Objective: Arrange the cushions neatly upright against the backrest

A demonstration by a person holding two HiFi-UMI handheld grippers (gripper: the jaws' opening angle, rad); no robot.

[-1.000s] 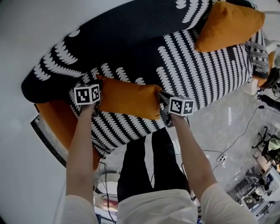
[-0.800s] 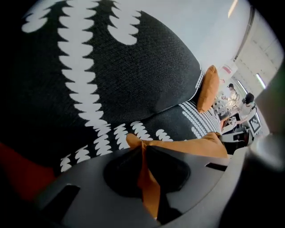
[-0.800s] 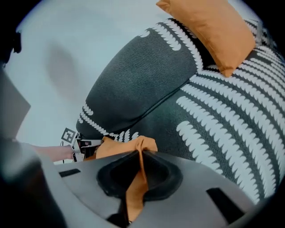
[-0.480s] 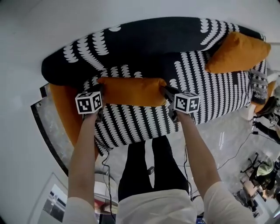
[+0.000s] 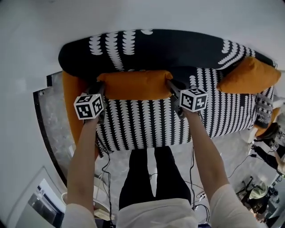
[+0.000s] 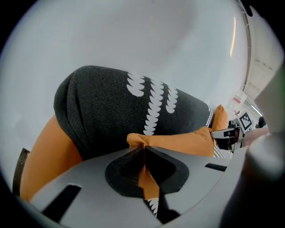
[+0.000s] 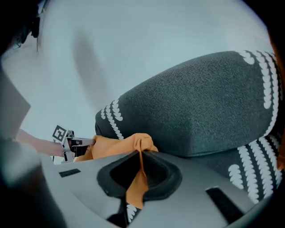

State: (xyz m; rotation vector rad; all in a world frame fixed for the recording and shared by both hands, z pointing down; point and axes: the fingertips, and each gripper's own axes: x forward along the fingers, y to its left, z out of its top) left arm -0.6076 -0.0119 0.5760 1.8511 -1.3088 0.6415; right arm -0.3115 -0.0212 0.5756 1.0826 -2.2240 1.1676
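Starting nearest: our two forearms point(image 5: 82, 156) run up from the bottom of the head view, over grey floor point(image 5: 133, 158) with cables.

Left gripper point(image 5: 99, 85): jaws clamped on the left corner of the orange cushion point(image 5: 136, 84). Right gripper point(image 5: 171, 84): jaws clamped on the right corner of it. Both pairs of jaws have just been closing, with fabric between them. In each gripper view we see a thin fold of orange cloth pinched tight between the pads, and a flap hangs out below them.

The cushion spans the gap between the two grippers, long side level, upper middle of the head view. It sits over the back edge of the striped sofa seat point(image 5: 147, 127), right in front of the backrest point(image 5: 160, 49). We can't tell if its lower edge touches the seat.

From the left gripper view the cushion stretches off to the right toward the other gripper. From the right gripper view it stretches off to the left.

An orange side panel point(image 5: 71, 104) is at the sofa's left end, just left of the left gripper.

A second cushion point(image 5: 249, 75) lies at the upper right, against the backrest's right end, tilted and well apart from the held one.

The dark backrest with white scallop print arcs behind everything. A pale wall point(image 5: 142, 13) fills the top of the frame.
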